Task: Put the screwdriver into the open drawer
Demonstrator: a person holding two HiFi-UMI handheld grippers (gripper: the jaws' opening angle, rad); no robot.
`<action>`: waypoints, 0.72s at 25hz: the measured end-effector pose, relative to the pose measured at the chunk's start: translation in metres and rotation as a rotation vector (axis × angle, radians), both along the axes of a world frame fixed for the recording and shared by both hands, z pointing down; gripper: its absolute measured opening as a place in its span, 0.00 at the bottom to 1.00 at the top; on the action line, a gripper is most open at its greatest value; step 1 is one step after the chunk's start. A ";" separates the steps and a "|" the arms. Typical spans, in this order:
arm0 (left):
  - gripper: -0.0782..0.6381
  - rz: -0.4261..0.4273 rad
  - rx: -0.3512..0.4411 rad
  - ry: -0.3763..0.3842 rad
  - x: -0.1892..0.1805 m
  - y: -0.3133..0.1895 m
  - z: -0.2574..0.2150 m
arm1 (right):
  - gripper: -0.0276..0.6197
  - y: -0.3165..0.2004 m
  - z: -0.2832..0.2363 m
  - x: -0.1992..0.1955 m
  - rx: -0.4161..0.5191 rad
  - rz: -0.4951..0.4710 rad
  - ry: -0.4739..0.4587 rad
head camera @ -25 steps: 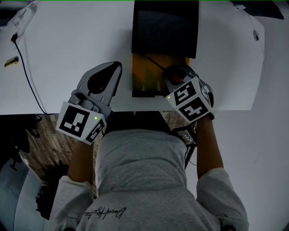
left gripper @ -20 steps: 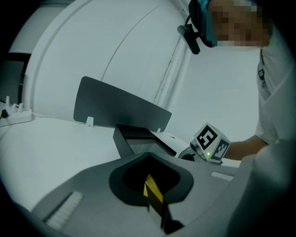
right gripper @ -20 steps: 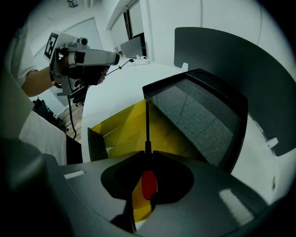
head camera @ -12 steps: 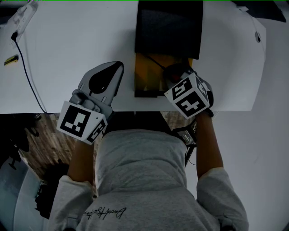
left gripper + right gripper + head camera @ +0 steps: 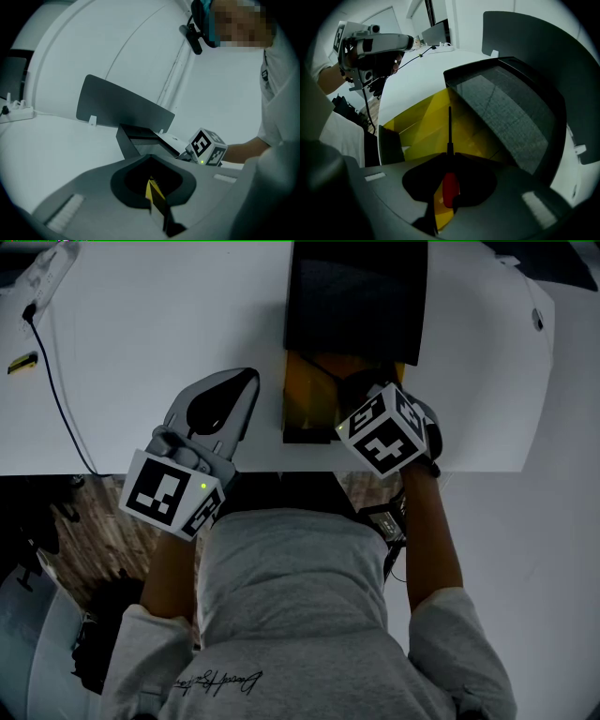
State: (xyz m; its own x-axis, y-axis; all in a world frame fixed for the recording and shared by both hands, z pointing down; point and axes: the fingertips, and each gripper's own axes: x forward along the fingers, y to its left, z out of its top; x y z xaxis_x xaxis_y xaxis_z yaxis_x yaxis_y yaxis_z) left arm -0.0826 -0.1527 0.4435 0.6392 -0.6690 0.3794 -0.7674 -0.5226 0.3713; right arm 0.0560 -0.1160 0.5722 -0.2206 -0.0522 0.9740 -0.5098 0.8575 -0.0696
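Observation:
The screwdriver has a red handle and a thin black shaft. My right gripper is shut on the handle and points steeply down. The shaft reaches out over the open yellow drawer. In the head view the right gripper hangs over the right side of the drawer, and the screwdriver's shaft slants across the drawer's back. The drawer sticks out of a black drawer unit. My left gripper rests on the white table left of the drawer, shut with nothing in it.
A black cable runs down the table's left side from a power strip. A small yellow and black item lies at the far left edge. A grey panel stands behind the drawer unit. The table's front edge lies just below both grippers.
The right gripper has tipped further downward and shifted slightly left over the drawer, still holding the screwdriver. The left gripper has not moved.

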 end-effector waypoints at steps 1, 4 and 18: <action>0.11 -0.001 -0.001 0.000 -0.001 0.000 0.001 | 0.16 0.000 0.001 0.000 -0.002 0.002 0.000; 0.11 -0.003 -0.003 0.001 -0.002 -0.001 0.001 | 0.16 -0.001 0.002 0.000 -0.002 0.003 0.006; 0.11 0.001 -0.010 0.007 -0.003 -0.002 0.004 | 0.16 -0.001 0.003 -0.001 -0.018 0.004 0.021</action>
